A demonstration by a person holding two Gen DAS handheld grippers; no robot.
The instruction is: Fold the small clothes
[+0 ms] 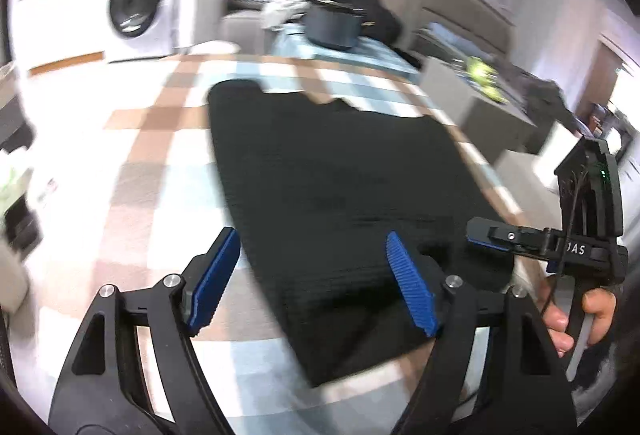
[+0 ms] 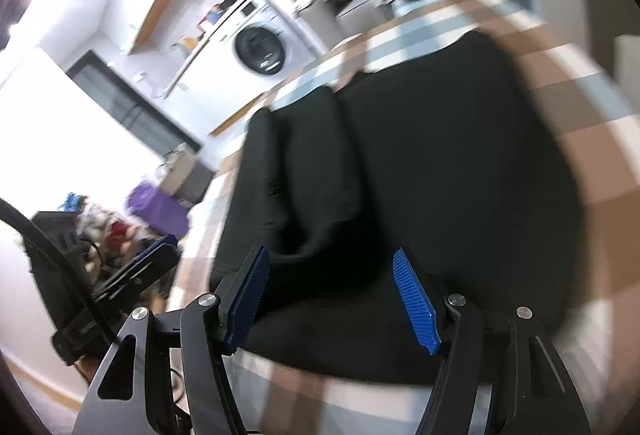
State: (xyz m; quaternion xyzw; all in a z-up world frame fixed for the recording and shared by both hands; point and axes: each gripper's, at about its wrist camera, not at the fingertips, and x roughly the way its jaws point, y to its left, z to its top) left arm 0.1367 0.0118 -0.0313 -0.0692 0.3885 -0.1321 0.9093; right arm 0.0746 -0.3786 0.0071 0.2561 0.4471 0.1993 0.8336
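Note:
A black garment lies flat on a checked tablecloth. In the right wrist view the garment shows a raised fold along its left side. My left gripper is open and empty, above the garment's near left edge. My right gripper is open and empty, just above the garment's near edge. The right gripper also shows in the left wrist view, at the garment's right edge, held by a hand. Both views are blurred.
A dark pot and a black bag stand at the table's far end. A washing machine is at the back left. Grey boxes are to the right. A pile of clothes lies left of the table.

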